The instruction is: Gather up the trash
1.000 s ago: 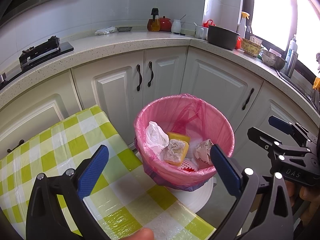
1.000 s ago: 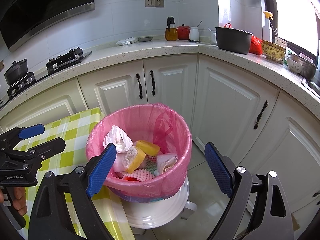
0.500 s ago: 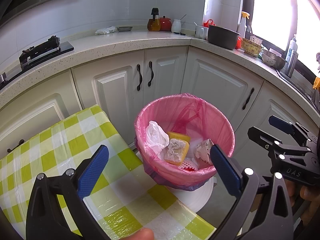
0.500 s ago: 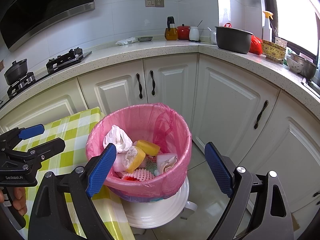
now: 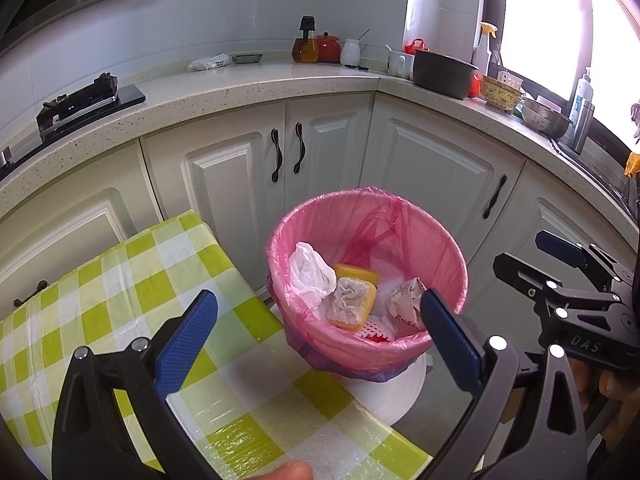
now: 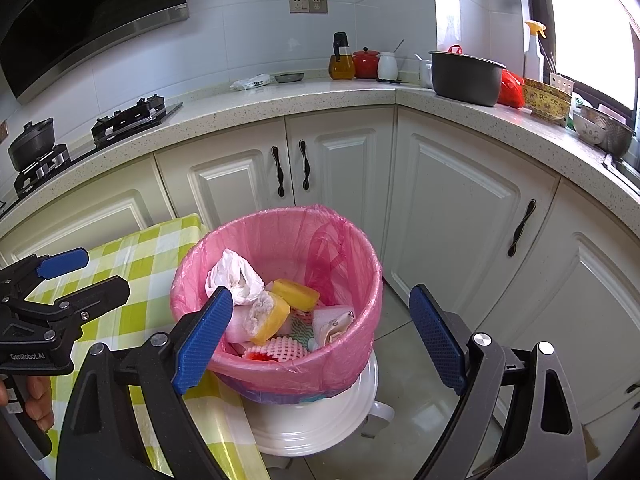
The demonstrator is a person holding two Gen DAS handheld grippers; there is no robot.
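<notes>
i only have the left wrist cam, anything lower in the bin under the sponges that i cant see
Observer: Yes. The right wrist view shows a green-and-white patterned cloth low in the pink-lined bin.
Operator: my view cuts off the foot of the bin, what's down there
Observer: A small white tab, perhaps a pedal, sticks out from the white base at floor level.
Operator: anything on the stove
Observer: A black lidded pot sits on the far-left burner.
</notes>
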